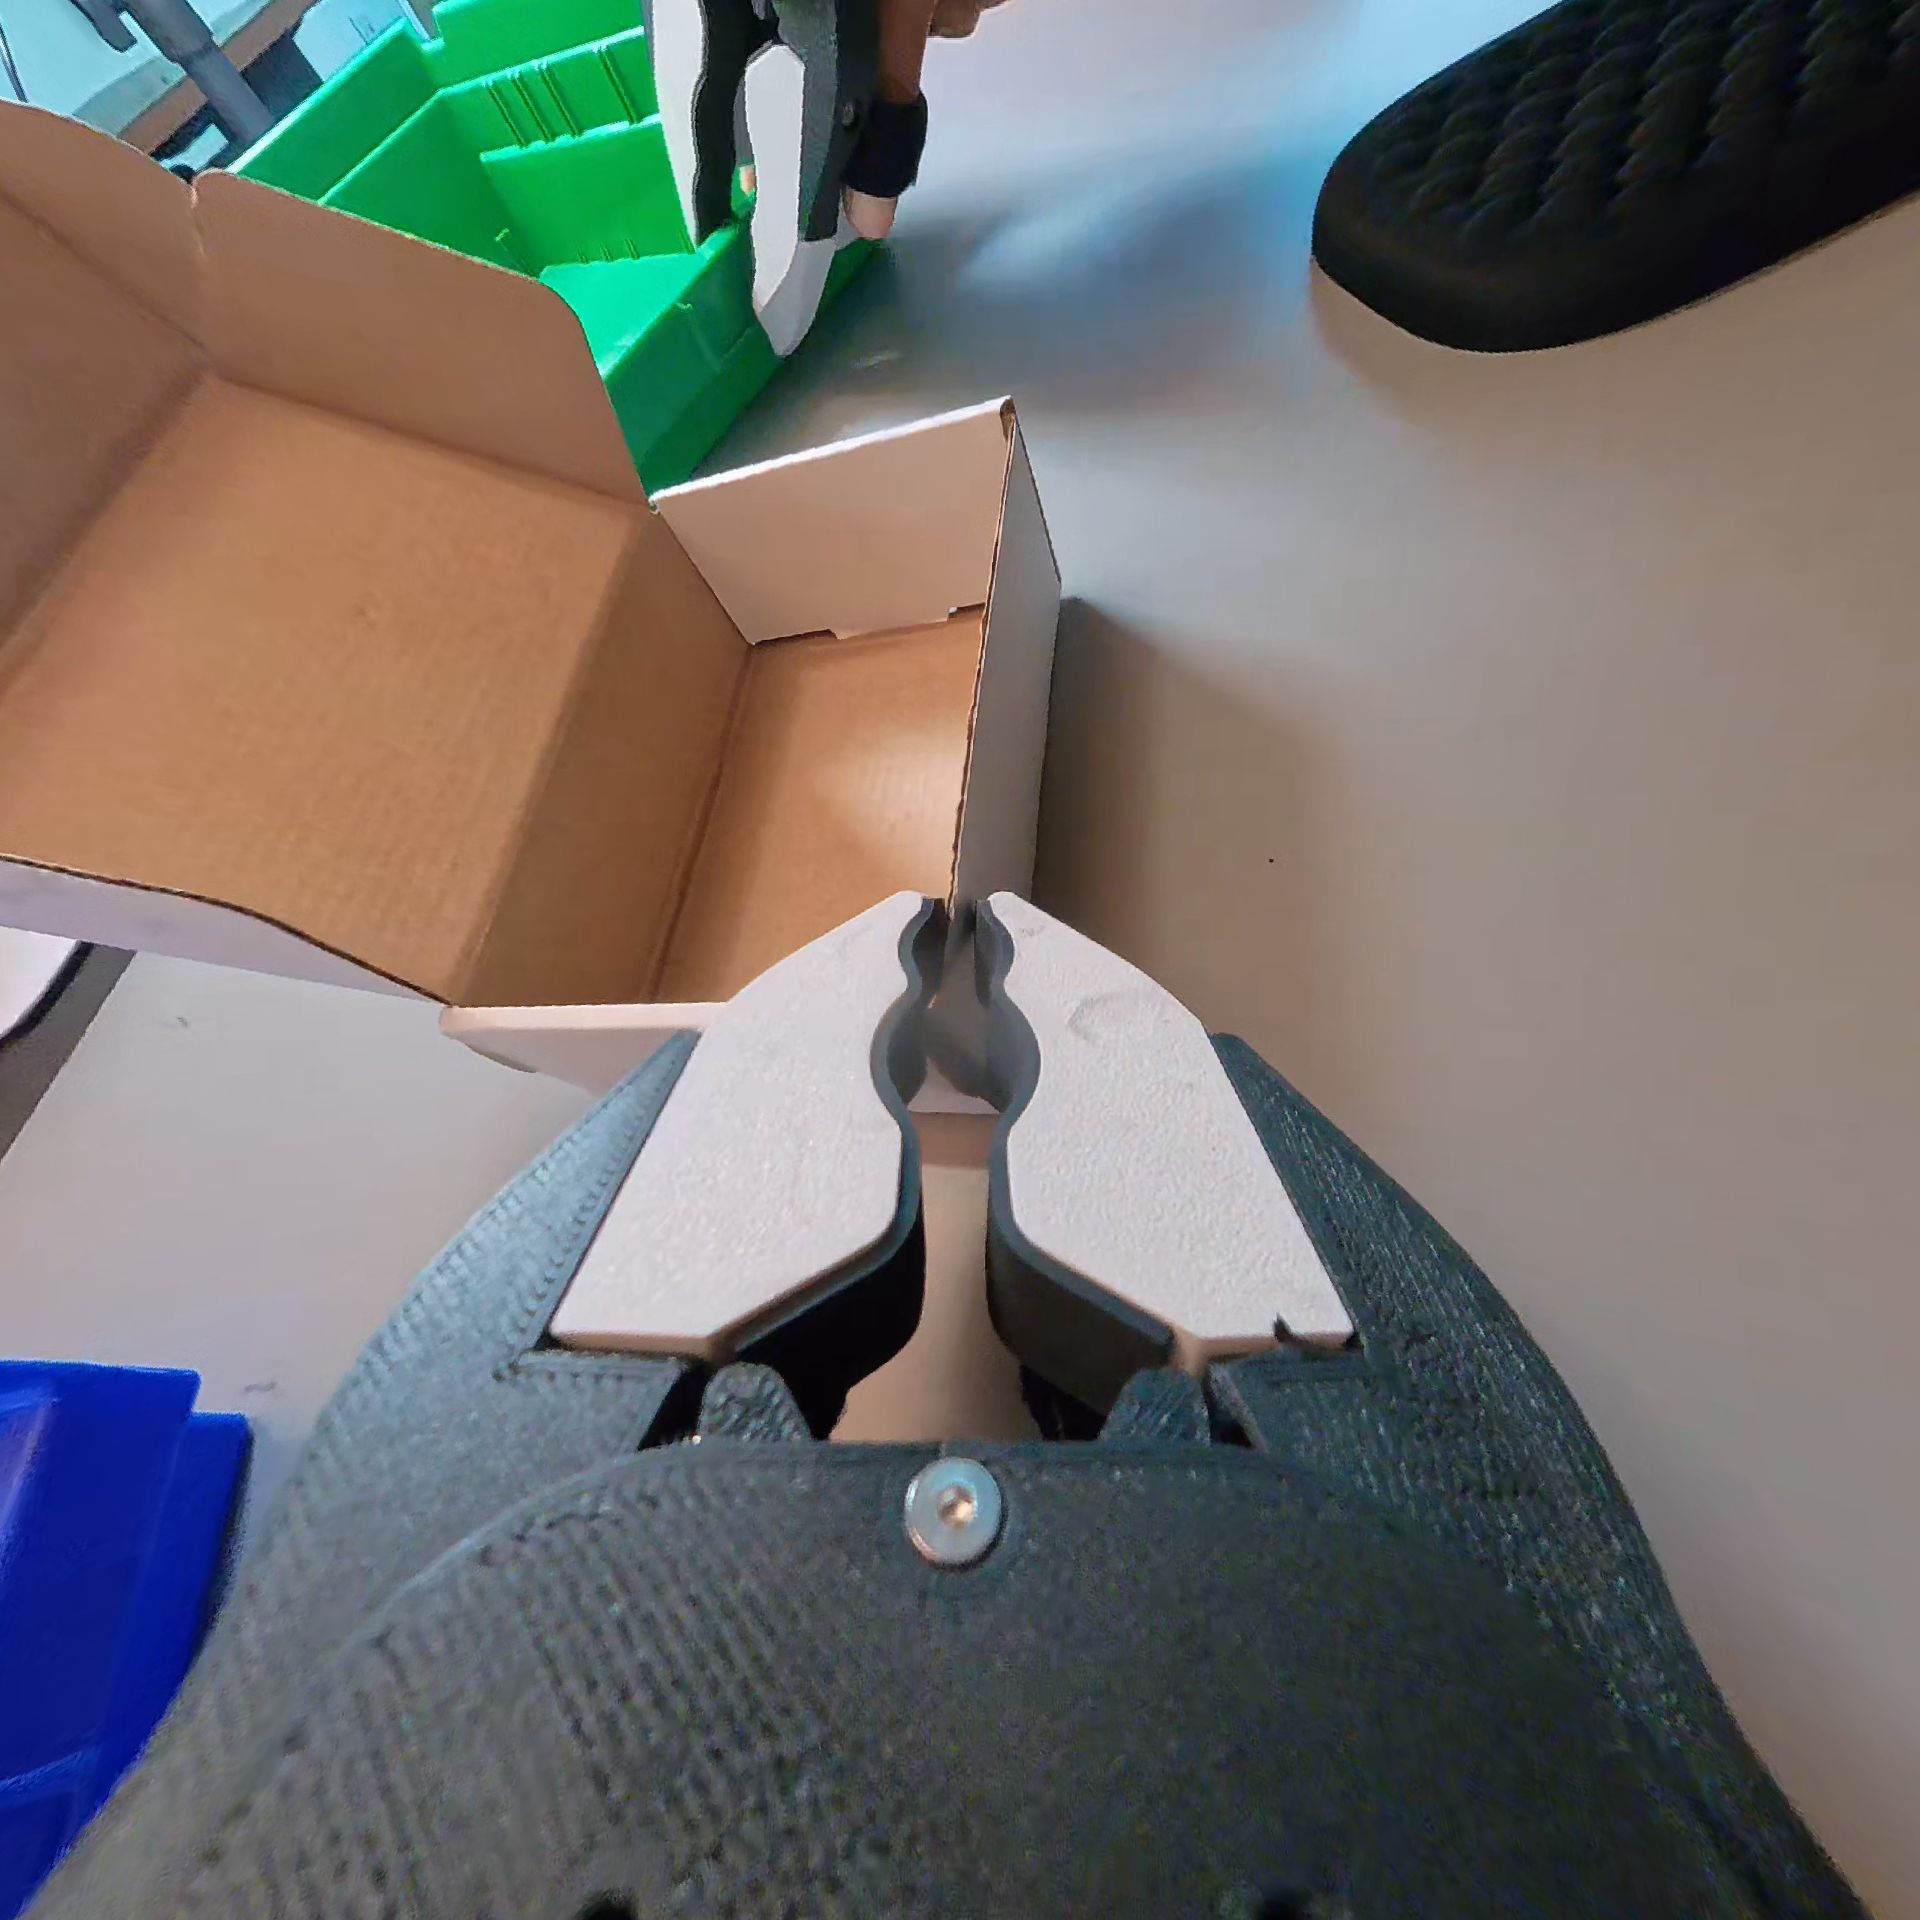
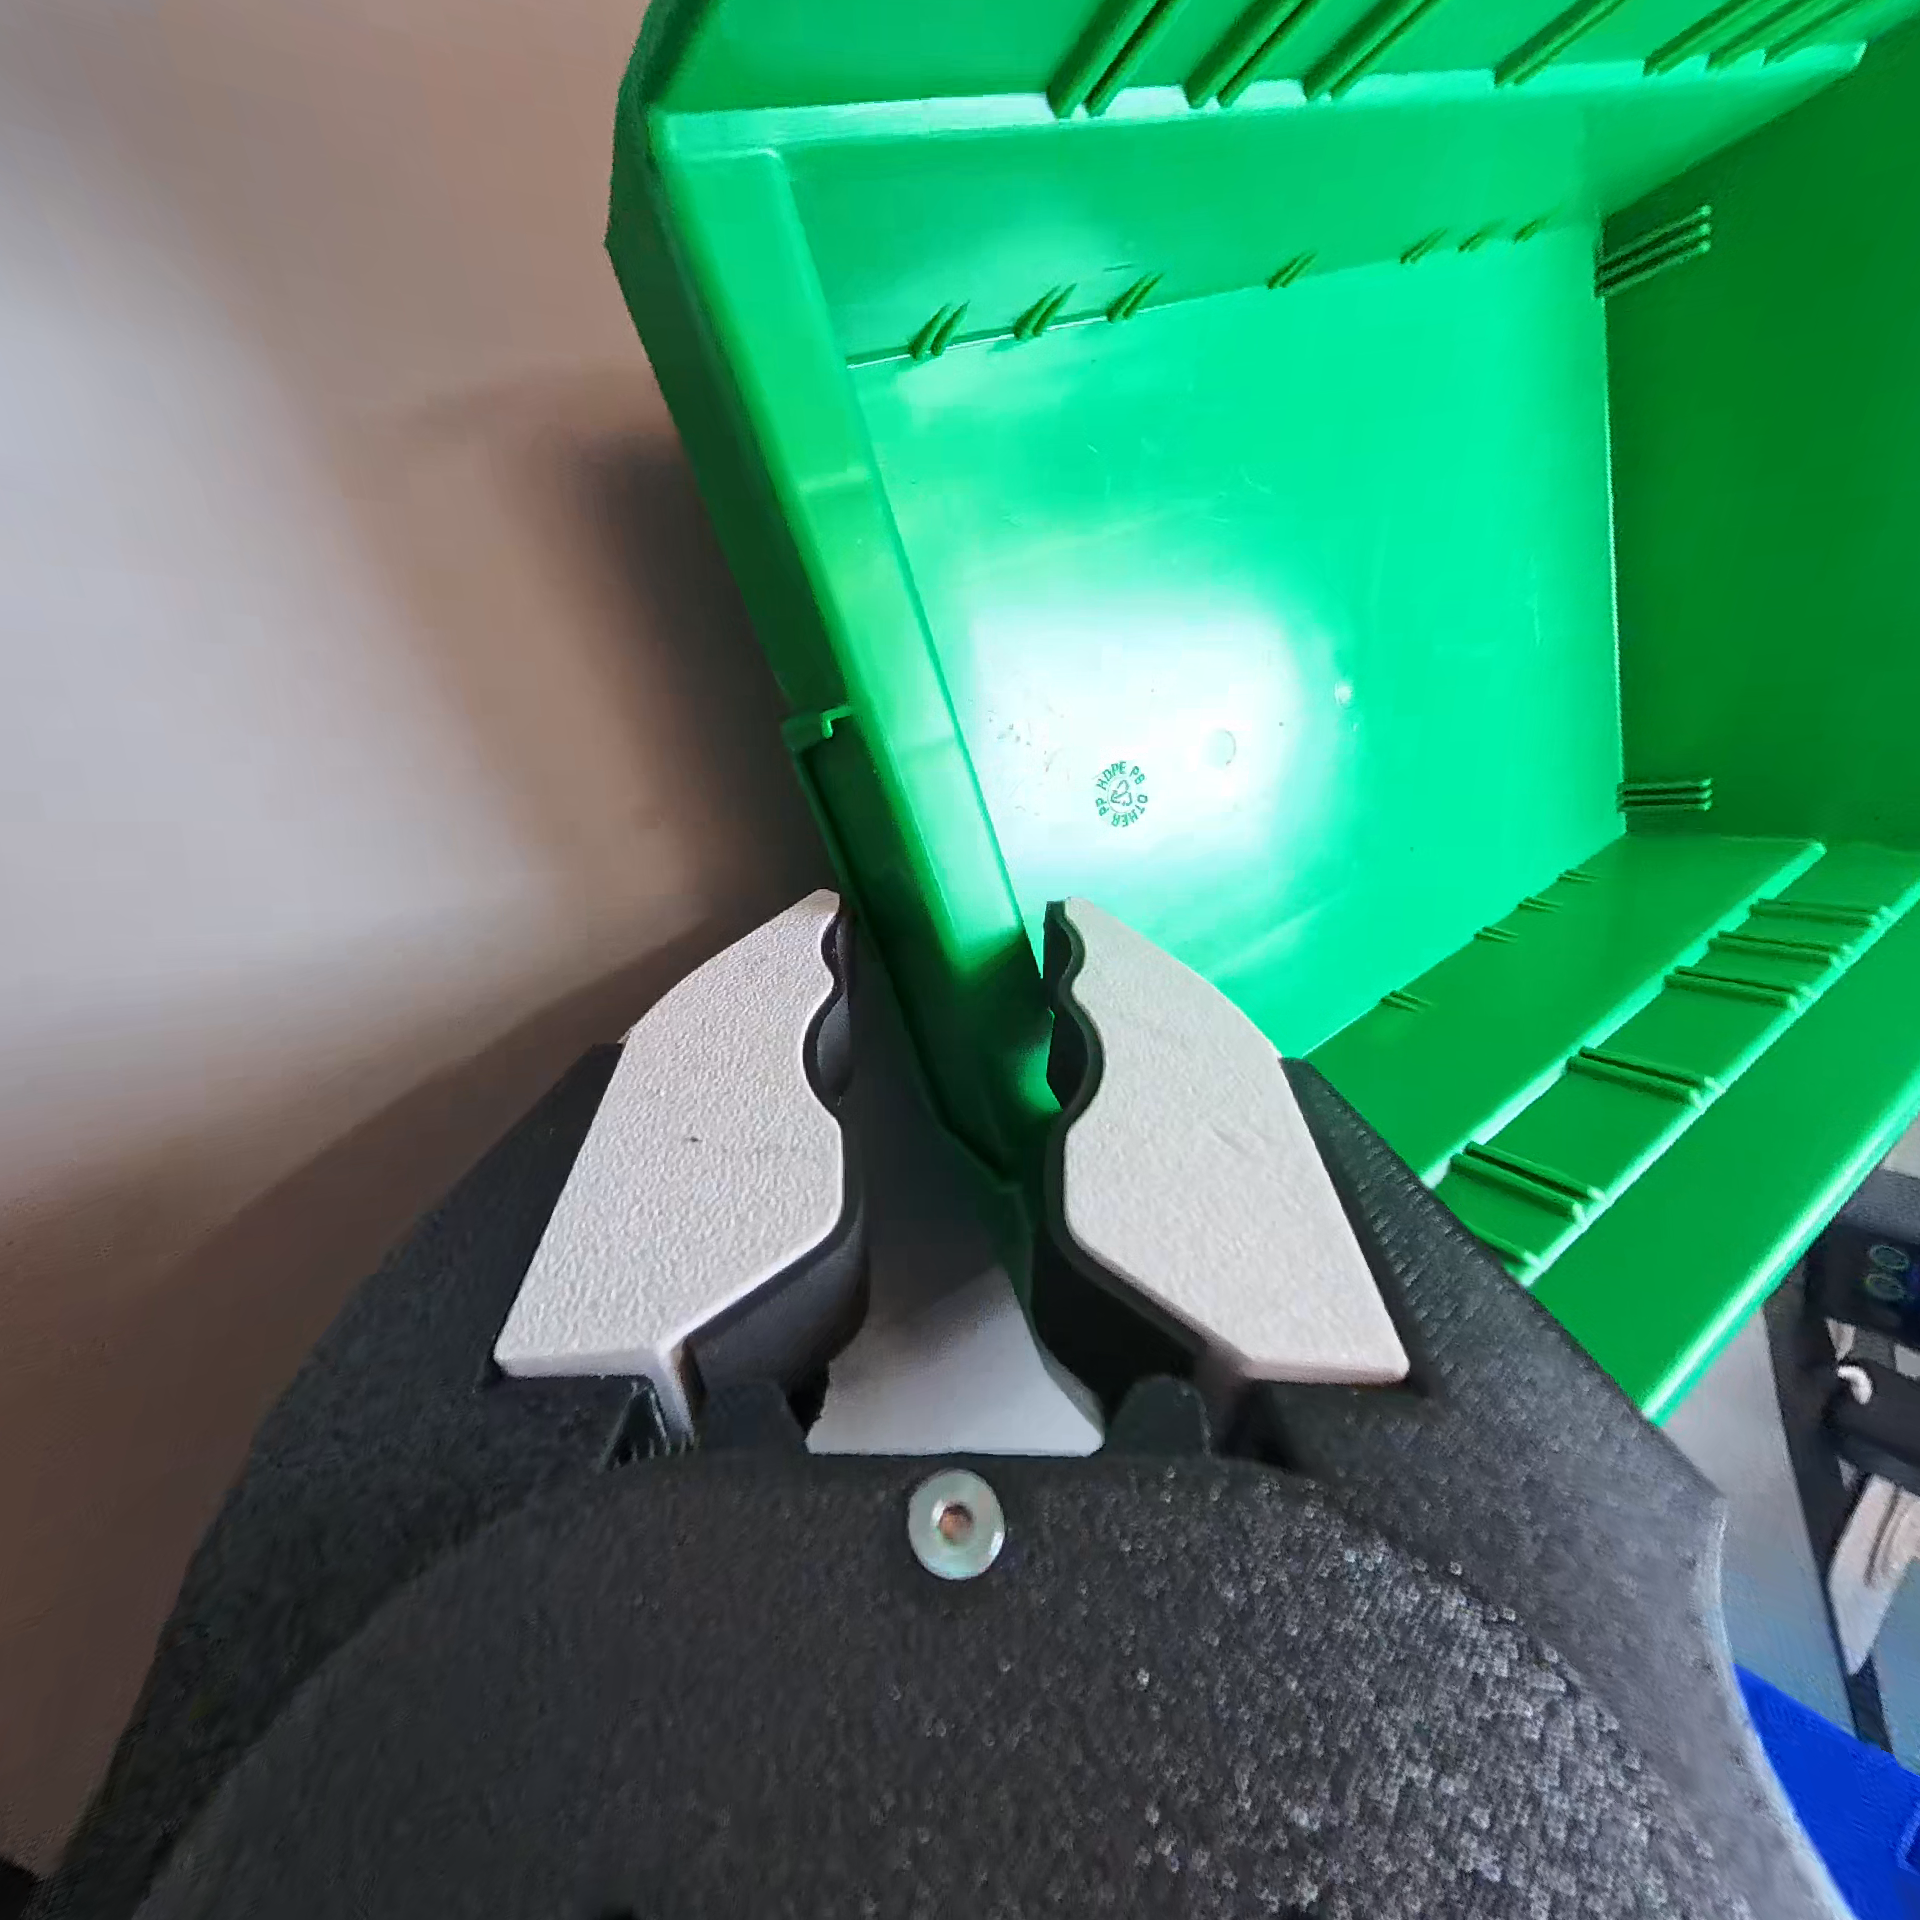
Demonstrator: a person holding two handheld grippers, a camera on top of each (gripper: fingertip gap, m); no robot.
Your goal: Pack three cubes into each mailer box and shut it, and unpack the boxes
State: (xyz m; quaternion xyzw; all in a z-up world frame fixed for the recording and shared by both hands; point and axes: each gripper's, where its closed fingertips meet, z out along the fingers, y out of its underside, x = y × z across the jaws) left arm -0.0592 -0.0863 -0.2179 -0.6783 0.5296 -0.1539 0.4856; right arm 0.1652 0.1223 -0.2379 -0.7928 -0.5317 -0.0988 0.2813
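Observation:
An open cardboard mailer box (image 1: 364,675), brown inside and white outside, lies on the table with nothing in it. My left gripper (image 1: 961,920) is shut on the near end of its upright white side flap (image 1: 1013,675). My right gripper (image 2: 945,925) is shut on the side wall of a green plastic bin (image 2: 1247,520), which looks tilted and holds nothing. The left wrist view shows that bin (image 1: 665,343) behind the box, with the right gripper (image 1: 790,312) at its edge, held by a gloved hand (image 1: 883,145). No cubes are in view.
A black padded object (image 1: 1621,177) lies at the far right of the beige table (image 1: 1455,831). A blue bin (image 1: 94,1558) stands at the near left and shows in the right wrist view's lower right corner (image 2: 1849,1766). Spacing between my two grippers at the tips: around 30 centimetres. From either gripper's tips it is about 25 centimetres to the black padded object (image 1: 1621,177).

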